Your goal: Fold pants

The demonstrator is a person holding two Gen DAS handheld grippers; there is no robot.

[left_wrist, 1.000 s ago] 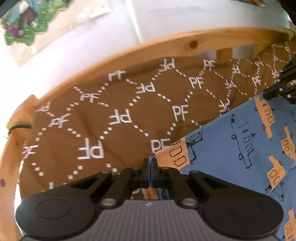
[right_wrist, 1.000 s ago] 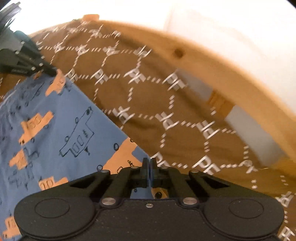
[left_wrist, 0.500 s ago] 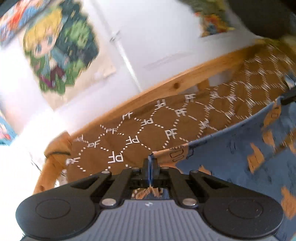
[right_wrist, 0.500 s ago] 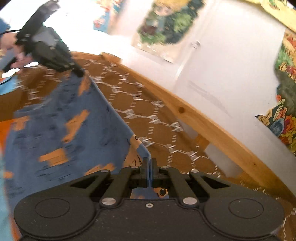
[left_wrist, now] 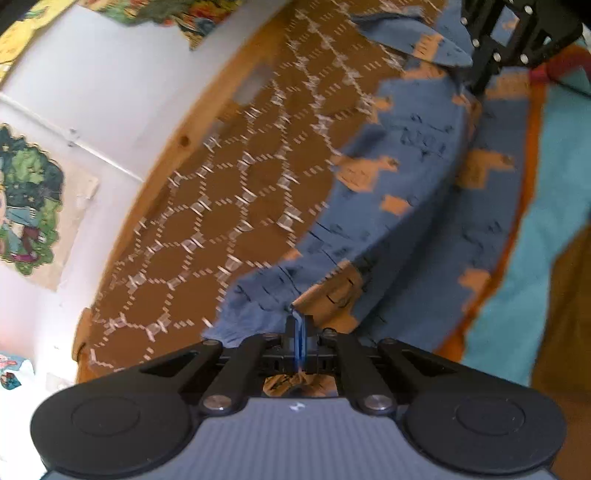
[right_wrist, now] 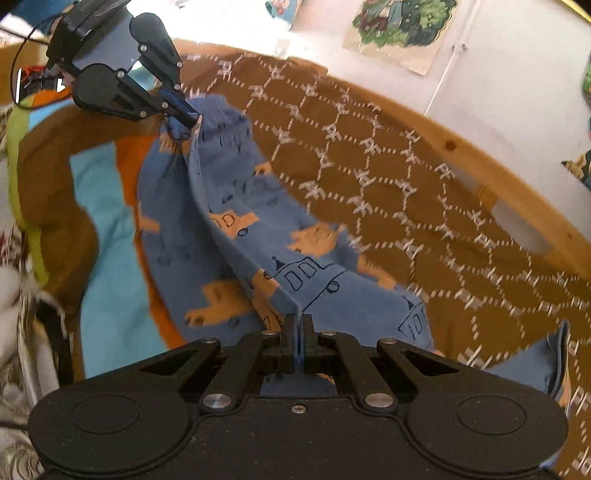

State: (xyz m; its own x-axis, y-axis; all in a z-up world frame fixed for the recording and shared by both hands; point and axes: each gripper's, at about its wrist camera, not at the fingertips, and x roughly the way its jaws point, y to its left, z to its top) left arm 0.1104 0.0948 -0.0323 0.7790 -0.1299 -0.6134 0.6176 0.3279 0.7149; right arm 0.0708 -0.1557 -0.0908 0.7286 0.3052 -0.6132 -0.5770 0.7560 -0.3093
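The blue pants [right_wrist: 243, 206] with orange truck prints hang stretched between my two grippers over the brown bedspread [right_wrist: 406, 177]. My right gripper [right_wrist: 297, 319] is shut on one edge of the fabric at the bottom of the right wrist view. My left gripper [right_wrist: 194, 120] shows at the upper left of that view, pinching the other end. In the left wrist view, my left gripper [left_wrist: 297, 314] is shut on the pants [left_wrist: 406, 177], and the right gripper [left_wrist: 476, 86] grips the cloth at the top right. Part of the fabric droops onto the bed.
A wooden bed rail [right_wrist: 480, 155] curves along the far side, with a white wall and posters [right_wrist: 402, 22] behind. A turquoise and orange blanket [right_wrist: 107, 221] lies beside the pants. White patterned bedding [right_wrist: 14, 295] sits at the left edge.
Both grippers have swung across the bed and sunk, carrying the pants. The left gripper has rolled. The turquoise and orange blanket has come into view under the cloth.
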